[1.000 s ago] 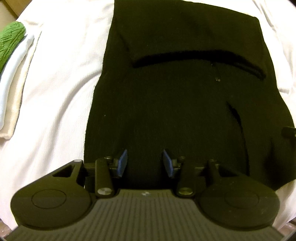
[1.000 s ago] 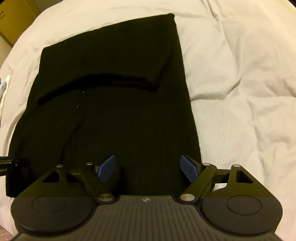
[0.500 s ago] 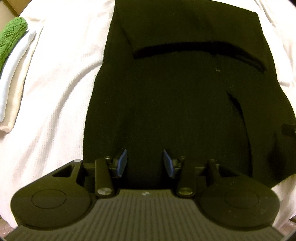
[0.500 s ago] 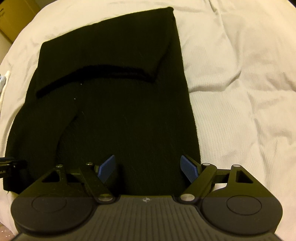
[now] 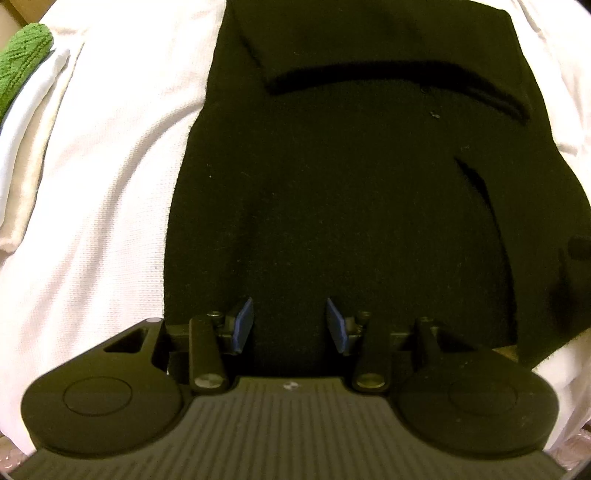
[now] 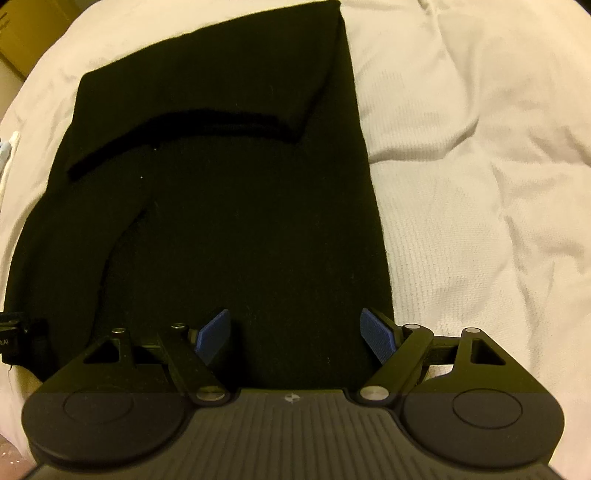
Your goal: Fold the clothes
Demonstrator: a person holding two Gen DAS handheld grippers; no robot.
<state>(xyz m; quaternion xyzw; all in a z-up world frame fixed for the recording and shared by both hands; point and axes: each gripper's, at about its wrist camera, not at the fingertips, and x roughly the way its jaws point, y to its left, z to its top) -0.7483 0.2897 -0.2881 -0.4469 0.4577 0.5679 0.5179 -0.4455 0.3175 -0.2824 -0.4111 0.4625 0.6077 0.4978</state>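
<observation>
Folded green and white clothes (image 5: 22, 96) are lying at the bed's (image 5: 110, 192) left edge as the half-spread left claw (image 5: 290, 325) and wide-spread right claw (image 6: 295, 334) are hovering, empty, over the black garment's (image 6: 240, 221) near hem mid-bed; a shallow pinch risks catching only the top layer.

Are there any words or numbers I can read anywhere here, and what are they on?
Nothing reads clearly.
Left gripper, at the right wrist view's left edge: small white letters, too tiny and cut off.
Cardboard box: print too blurred.
Black garment, white bedding: no text.
</observation>
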